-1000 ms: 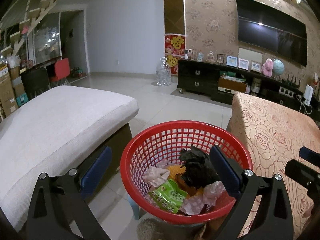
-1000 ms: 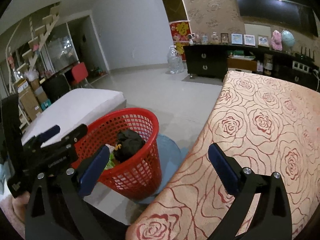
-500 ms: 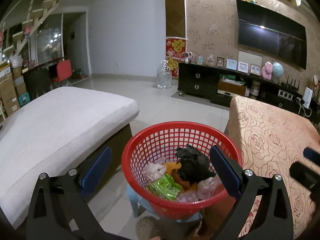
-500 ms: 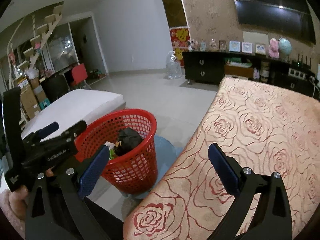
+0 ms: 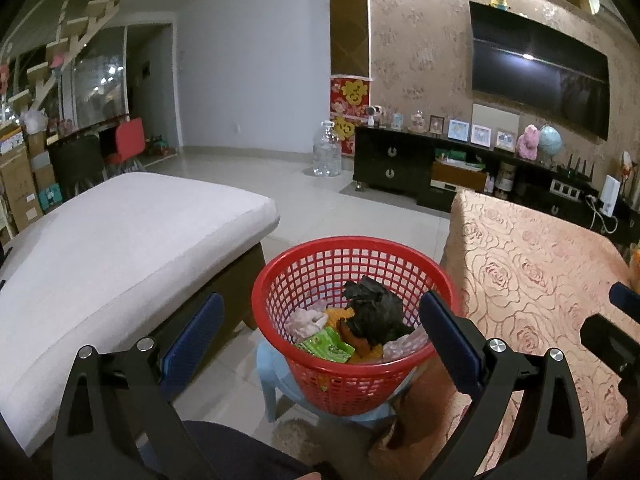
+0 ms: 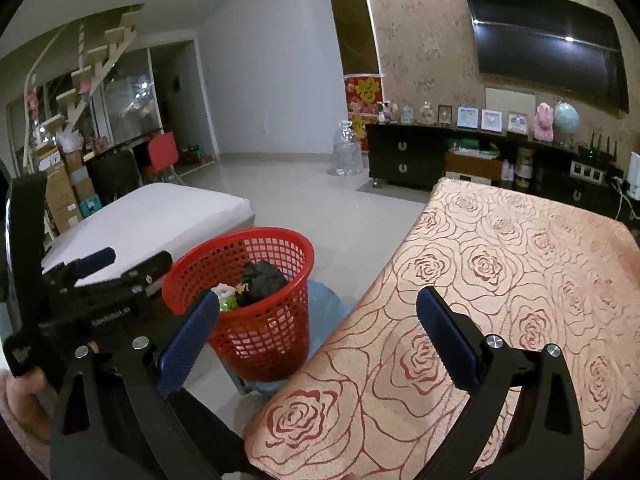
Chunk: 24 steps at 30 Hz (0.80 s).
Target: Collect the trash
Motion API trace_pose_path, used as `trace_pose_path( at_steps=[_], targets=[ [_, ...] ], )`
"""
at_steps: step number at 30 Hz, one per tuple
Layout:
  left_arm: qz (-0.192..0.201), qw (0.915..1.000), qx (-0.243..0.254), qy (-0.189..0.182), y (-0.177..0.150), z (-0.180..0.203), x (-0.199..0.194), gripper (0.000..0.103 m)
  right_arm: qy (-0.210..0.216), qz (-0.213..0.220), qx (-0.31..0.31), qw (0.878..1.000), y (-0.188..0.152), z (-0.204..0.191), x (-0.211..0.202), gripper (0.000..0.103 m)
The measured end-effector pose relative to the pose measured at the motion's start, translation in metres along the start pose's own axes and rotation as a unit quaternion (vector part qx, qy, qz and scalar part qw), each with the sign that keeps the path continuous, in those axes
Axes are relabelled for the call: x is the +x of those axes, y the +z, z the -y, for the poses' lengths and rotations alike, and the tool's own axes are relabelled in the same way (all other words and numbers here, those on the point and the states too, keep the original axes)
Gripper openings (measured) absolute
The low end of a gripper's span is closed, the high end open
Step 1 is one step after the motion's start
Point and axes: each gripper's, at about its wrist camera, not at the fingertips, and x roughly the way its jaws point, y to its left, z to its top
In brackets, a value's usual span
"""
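Rose-patterned cloth covers the surface (image 6: 500, 280) nearest the right hand-held gripper (image 6: 316, 324), jaws spread and empty. Left of that surface, the left hand-held gripper (image 5: 320, 332) (also released) frames the red basket (image 5: 356, 376) on a blue stool (image 5: 272, 376), holding wrappers (image 5: 326, 345) and perhaps a black bag (image 5: 374, 314).

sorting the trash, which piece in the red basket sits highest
The crumpled black bag: it stands above the green wrapper and pale tissues around it.
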Motion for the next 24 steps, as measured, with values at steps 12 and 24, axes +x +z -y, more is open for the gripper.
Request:
trace_pose_path(
  at_steps=[12, 24],
  targets=[
    [0.024, 0.9997, -0.009, -0.008, 0.003, -0.002, -0.031, 0.095, -0.008, 0.005, 0.015, 1.0, -0.004, 0.0, -0.026, 0.096],
    [0.022, 0.9997, -0.007, -0.009, 0.001, 0.0, -0.04, 0.095, -0.013, 0.01, 0.017, 1.0, -0.003, -0.003, -0.032, 0.096]
  ],
)
